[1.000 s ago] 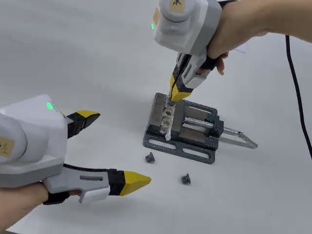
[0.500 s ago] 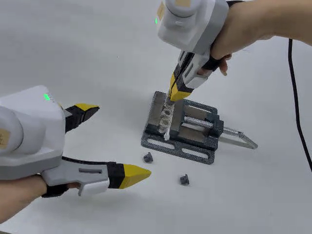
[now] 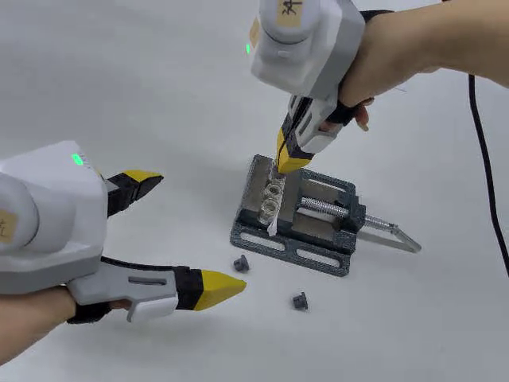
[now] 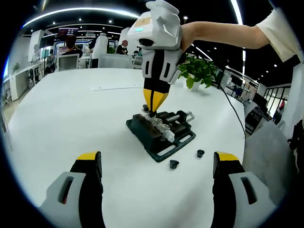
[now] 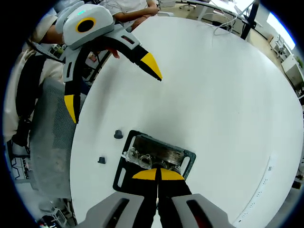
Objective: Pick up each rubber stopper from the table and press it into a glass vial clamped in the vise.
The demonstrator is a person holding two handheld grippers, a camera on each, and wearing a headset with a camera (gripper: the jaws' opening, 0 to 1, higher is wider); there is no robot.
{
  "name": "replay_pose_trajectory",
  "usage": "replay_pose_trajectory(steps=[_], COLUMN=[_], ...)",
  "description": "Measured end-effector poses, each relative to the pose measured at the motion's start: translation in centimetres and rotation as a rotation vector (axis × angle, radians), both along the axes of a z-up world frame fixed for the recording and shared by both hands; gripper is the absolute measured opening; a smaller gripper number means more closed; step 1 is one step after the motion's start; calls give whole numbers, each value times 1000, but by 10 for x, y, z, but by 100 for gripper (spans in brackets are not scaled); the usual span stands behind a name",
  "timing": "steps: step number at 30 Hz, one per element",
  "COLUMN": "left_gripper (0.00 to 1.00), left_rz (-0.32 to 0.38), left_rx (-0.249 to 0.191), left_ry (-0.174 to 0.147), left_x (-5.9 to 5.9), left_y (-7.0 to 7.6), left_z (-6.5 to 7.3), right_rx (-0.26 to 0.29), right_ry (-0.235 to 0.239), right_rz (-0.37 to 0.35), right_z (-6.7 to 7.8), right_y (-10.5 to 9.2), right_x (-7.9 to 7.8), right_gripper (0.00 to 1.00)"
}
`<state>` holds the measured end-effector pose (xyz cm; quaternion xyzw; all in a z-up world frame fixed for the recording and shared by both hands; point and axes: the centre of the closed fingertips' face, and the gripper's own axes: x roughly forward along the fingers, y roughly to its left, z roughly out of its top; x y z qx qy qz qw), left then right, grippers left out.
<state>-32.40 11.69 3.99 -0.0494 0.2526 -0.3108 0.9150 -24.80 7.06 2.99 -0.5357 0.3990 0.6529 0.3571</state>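
Jaws clenched, the right gripper (image 3: 286, 165) has barely moved over the far end of the clear glass vials (image 3: 270, 208) in the dark metal vise (image 3: 318, 239), probably finishing a press; two dark rubber stoppers (image 3: 241, 263) wait on the bench (image 3: 119, 79) before the vise, near the released left gripper (image 3: 199, 231).

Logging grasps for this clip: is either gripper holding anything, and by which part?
Left gripper is open and empty. Right gripper is shut over the vise; whether its tips pinch anything cannot be told.
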Motion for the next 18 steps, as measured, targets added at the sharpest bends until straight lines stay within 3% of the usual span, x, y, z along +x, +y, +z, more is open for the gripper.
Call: replay_pose_trajectory(steps=[2, 3, 4, 5, 8, 10, 13, 14, 18], left_gripper=[97, 97, 97, 97, 97, 97, 97, 97, 97], left_rz=[-6, -8, -10, -10, -6, -1, 1, 2, 8], left_rx=[1, 1, 1, 2, -1, 4, 4, 8, 9], left_ry=[-3, -4, -7, -8, -12, -18, -16, -19, -18], left_x=[1, 1, 2, 2, 3, 3, 2, 2, 0], left_y=[-2, -2, -3, -3, -2, -1, -1, 0, 0], left_z=[1, 1, 2, 3, 4, 5, 6, 7, 9], right_rx=[-24, -29, -41, -35, -29, -14, 2, 15, 30], right_ry=[-23, -39, -32, -33, -14, -25, -7, -19, -9], right_rz=[17, 68, 12, 37, -11, 6, -52, -18, -54], right_z=[-2, -2, -4, -4, -3, -3, -3, -4, -4], right_y=[0, 0, 0, 1, 1, 1, 1, 0, -1], right_x=[2, 4, 2, 2, 5, 6, 4, 5, 5], right_gripper=[0, 0, 0, 0, 0, 0, 0, 0, 0])
